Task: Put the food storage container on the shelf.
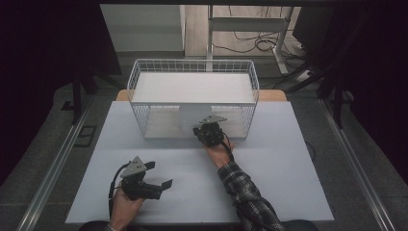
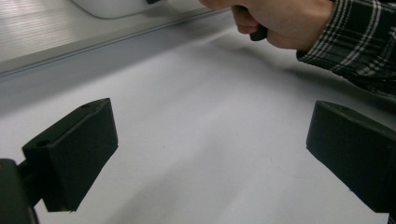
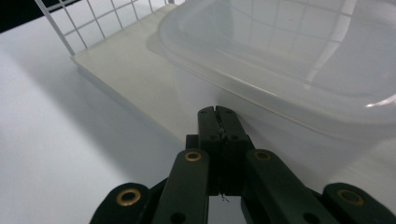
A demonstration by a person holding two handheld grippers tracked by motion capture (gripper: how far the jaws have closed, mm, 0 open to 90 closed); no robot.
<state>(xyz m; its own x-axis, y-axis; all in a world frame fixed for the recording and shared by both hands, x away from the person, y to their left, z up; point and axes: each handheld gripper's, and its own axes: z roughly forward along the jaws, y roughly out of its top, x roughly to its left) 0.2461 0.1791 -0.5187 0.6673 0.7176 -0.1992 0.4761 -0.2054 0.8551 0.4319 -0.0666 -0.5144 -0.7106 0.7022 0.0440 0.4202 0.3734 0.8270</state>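
Pushing the tub squarely into the basket is advised, right hand-held gripper clenched empty, left hand-held gripper released.

Left gripper: jaws stood wide, I held it low | Right gripper: jaws pressed together, arm extended forward

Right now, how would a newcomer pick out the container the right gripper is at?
Start at the white wire basket standing at the far side of the pale table. Inside, at its open front, sits a translucent plastic container, and the shut right gripper has its tips against the container's wall just below the rim. It is the smooth, cloudy, see-through thing among white wire grid and flat board.
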